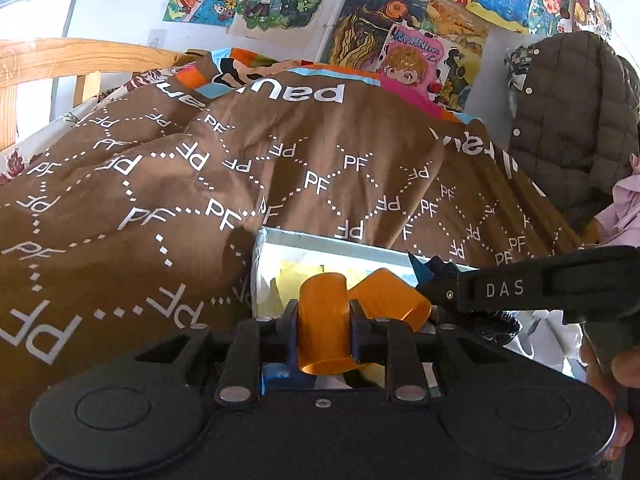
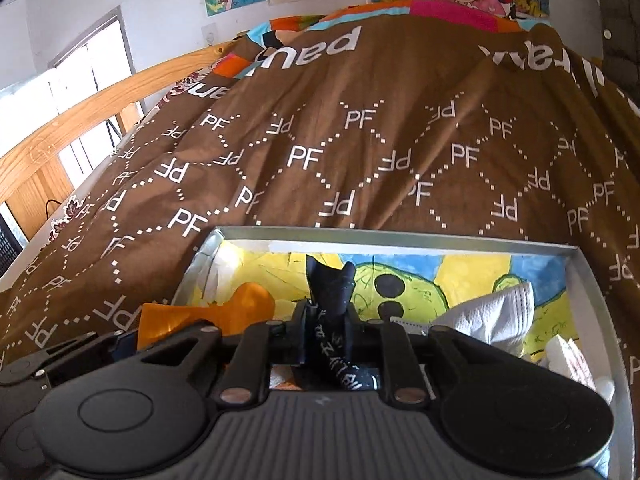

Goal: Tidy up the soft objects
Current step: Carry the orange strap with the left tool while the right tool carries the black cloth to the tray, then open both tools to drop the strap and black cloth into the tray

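1. Left gripper (image 1: 323, 322) is pinching the orange band (image 1: 324, 320) just over the near-left part of the box (image 2: 400, 237).
2. Right gripper (image 2: 329, 330) is clamping the dark printed cloth (image 2: 330, 320) over the box's middle.
3. Judgement: lower both inside the walls before releasing, hands kept apart.

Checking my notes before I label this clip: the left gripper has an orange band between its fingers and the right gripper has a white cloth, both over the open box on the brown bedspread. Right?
Not quite. The right wrist view shows the right gripper on a dark navy cloth with white lettering, not a white one. The rest stands: the left gripper has the orange band, both over the open box on the brown bedspread.
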`<state>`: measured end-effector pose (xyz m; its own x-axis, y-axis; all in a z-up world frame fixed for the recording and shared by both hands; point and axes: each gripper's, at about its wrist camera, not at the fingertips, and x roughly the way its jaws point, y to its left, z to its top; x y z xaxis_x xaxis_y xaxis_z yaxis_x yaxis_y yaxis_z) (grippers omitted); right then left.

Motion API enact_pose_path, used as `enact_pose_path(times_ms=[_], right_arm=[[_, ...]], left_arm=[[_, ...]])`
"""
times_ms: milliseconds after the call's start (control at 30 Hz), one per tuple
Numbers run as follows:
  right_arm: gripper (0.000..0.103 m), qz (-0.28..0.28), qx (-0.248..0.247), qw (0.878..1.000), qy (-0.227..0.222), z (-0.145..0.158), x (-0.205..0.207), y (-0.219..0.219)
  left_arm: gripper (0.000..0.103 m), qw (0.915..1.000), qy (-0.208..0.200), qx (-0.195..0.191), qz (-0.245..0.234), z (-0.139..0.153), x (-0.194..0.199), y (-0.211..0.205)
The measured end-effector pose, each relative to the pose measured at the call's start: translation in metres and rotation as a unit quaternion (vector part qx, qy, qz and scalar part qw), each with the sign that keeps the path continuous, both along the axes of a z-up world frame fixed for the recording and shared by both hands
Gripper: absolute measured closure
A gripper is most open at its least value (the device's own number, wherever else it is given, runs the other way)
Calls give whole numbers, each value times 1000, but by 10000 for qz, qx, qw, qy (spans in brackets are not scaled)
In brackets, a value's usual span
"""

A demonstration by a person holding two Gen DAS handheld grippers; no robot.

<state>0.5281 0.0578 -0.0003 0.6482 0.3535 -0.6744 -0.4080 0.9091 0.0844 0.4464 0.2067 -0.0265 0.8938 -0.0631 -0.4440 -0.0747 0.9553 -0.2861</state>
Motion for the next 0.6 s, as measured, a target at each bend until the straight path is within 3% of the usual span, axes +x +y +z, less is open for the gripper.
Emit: enact_pose_path(times_ms=[600], right_arm=[[56, -137, 22, 9999, -8, -2, -1, -7]], left_arm=[[71, 9999, 128, 93, -22, -5, 3, -6]])
